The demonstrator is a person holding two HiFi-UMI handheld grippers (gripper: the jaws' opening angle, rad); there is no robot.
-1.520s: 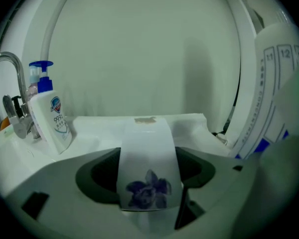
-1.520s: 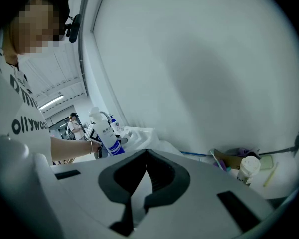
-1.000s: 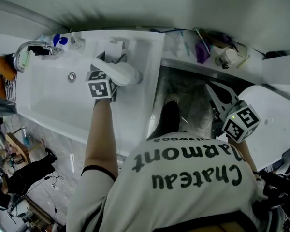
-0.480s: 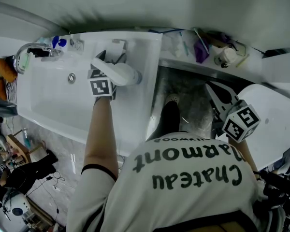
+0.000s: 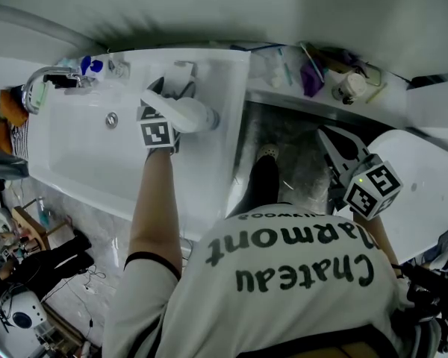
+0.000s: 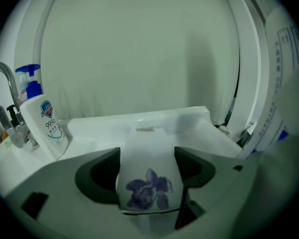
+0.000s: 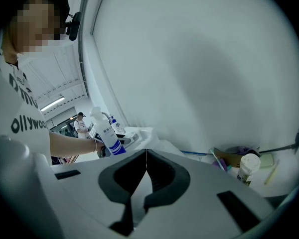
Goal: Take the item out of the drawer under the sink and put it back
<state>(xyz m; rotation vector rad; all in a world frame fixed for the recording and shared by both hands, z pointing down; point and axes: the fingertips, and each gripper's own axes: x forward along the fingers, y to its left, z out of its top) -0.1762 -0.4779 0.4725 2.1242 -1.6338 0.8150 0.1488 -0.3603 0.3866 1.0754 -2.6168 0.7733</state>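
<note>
Pinching a white bottle (image 5: 188, 114) with a purple flower print in my left gripper (image 6: 147, 166), I hold it over the sink (image 5: 82, 155), right of the tap (image 5: 45, 73). My right gripper (image 7: 145, 168) hangs beside the shelf (image 5: 321, 88), jaws pressed together on nothing.

Washroom fixtures and sundries
Chrome faucet (image 5: 41, 77), blue-pump hand-soap bottle (image 6: 42, 126) just beside it. White lidded cup (image 5: 351, 86) and purple object (image 5: 311, 80) stand near each other on ledge (image 5: 403, 107), well apart from faucet.
</note>
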